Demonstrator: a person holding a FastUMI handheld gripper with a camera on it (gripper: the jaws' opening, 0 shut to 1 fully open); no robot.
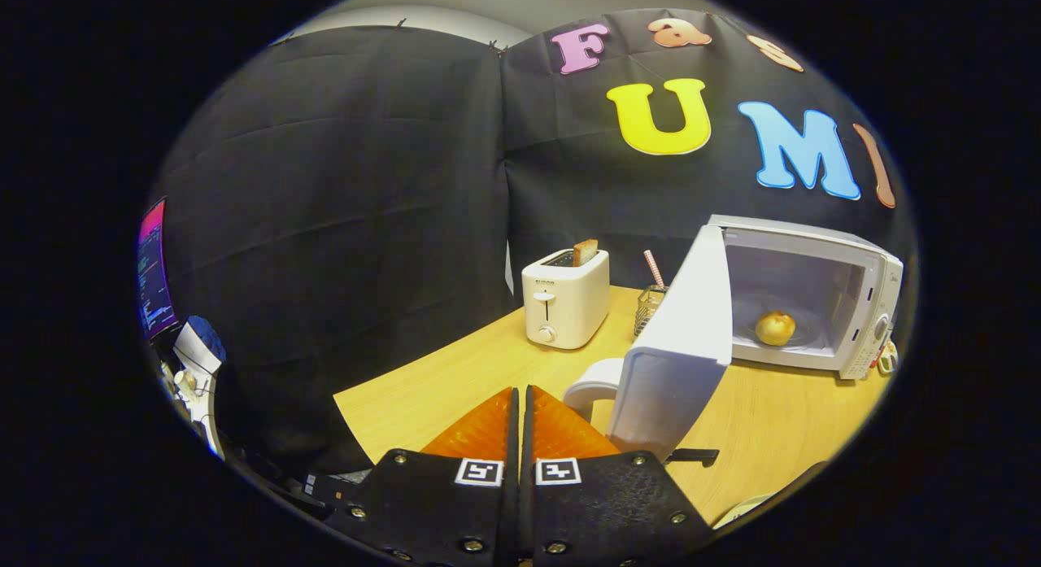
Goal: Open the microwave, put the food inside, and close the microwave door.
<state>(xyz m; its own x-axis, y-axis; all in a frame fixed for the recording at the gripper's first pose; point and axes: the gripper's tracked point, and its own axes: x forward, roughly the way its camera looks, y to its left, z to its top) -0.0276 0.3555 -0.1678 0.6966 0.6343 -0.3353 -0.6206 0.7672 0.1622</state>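
While tongs (520, 396) pressed together (gripping nothing), round bun (775, 328) inside boxy microwave (846, 307); door (679, 347) open.

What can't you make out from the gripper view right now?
- White mug: the open microwave door covers most of it.
- Wire holder: partly behind that door.
- Food in the microwave: too small to identify.
- Hand-held gripper: fingers together, nothing between them.

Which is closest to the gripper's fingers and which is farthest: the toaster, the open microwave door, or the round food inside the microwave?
The gripper has its fingers together, holding nothing.
1. Microwave door: swung open, just ahead of the fingers and to their right.
2. Toaster: farther back on the table, beyond the fingers.
3. Round food: inside the microwave, beyond the door.
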